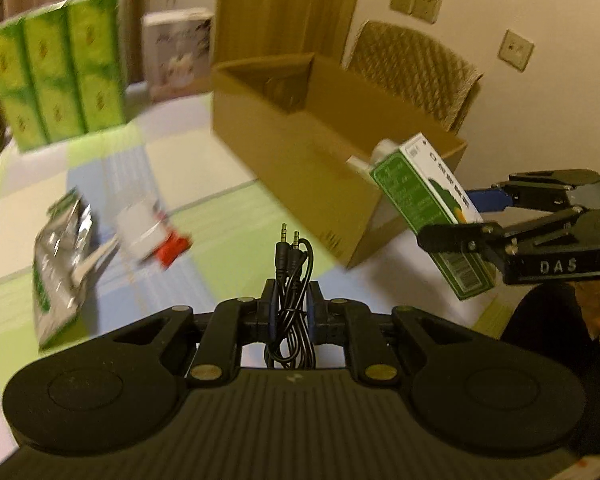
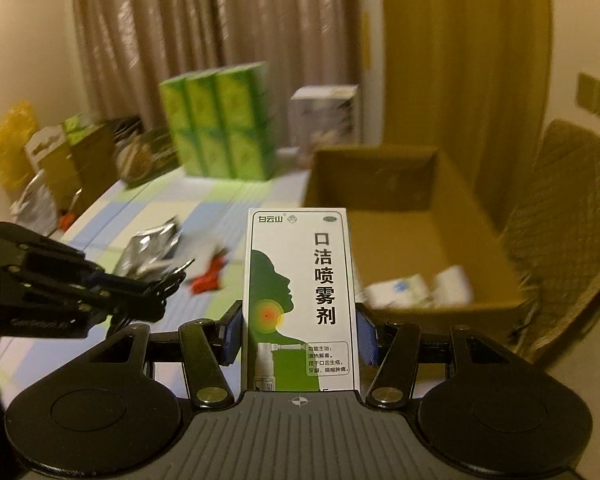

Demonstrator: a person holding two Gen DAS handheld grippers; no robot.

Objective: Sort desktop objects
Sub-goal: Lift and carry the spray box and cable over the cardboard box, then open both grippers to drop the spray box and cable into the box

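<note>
Cardboard box open on the worktop — left tongs pinch an audio cable, right tongs clamp a throat-spray carton, both aloft.

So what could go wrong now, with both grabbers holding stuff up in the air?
The bundled audio cable is pinched only in the middle by the left gripper, so loops could slip loose. The spray box in the right gripper sticks out far and might clip the cardboard box rim going in.
</note>
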